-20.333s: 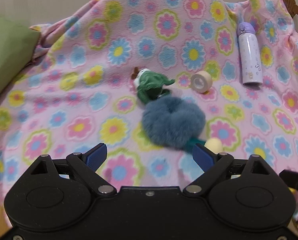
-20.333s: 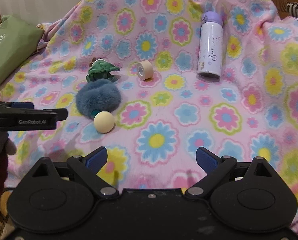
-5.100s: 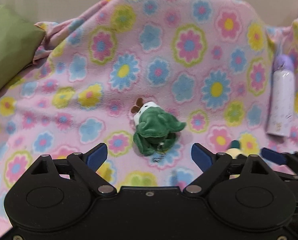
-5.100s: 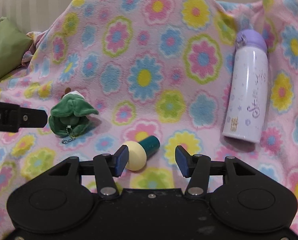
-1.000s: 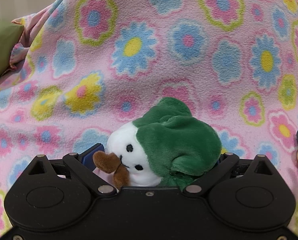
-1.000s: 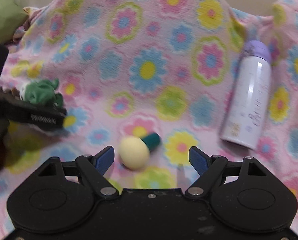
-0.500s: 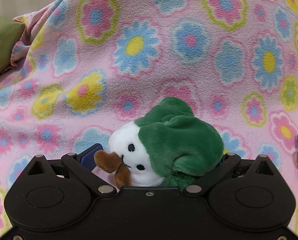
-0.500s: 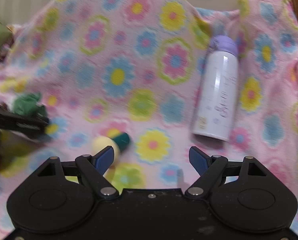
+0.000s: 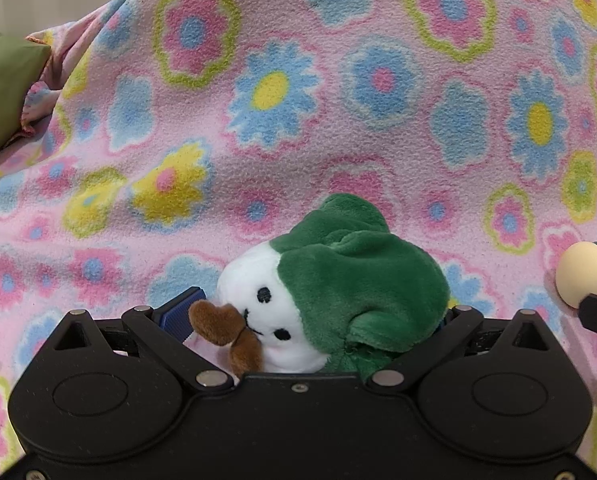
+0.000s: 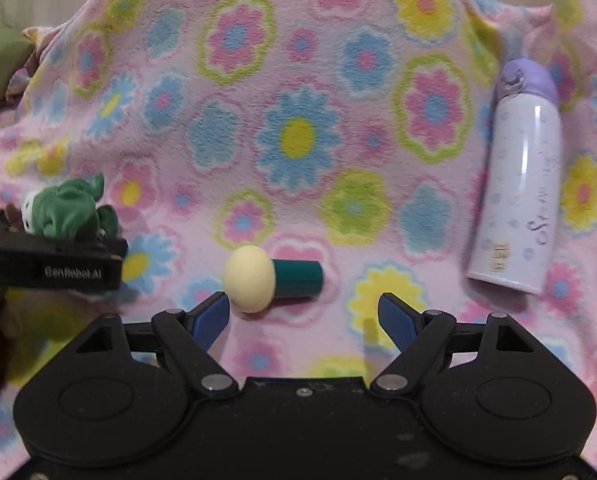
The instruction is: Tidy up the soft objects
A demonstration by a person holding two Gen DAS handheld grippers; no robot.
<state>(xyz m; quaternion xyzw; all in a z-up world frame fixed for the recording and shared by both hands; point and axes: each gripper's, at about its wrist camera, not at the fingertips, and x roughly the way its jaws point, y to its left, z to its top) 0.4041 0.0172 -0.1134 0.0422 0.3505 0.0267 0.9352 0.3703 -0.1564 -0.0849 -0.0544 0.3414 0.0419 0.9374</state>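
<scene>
Left claw [image 9: 318, 316]: clamped on green plush toy [image 9: 338, 280], held above floral blanket [image 9: 298, 120]. Right claw [image 10: 303, 314]: wide, empty. Mushroom toy [image 10: 270, 278]: on blanket just ahead, long axis crosswise, cream cap beside left finger.

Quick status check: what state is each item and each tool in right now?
Left tool: shut on the plush.
Green-and-white plush toy: gripped.
Right tool: open, holding nothing.
Cream-and-teal mushroom-shaped toy: lying on its side on blanket.
White bottle with purple cap: lying down, capped.
</scene>
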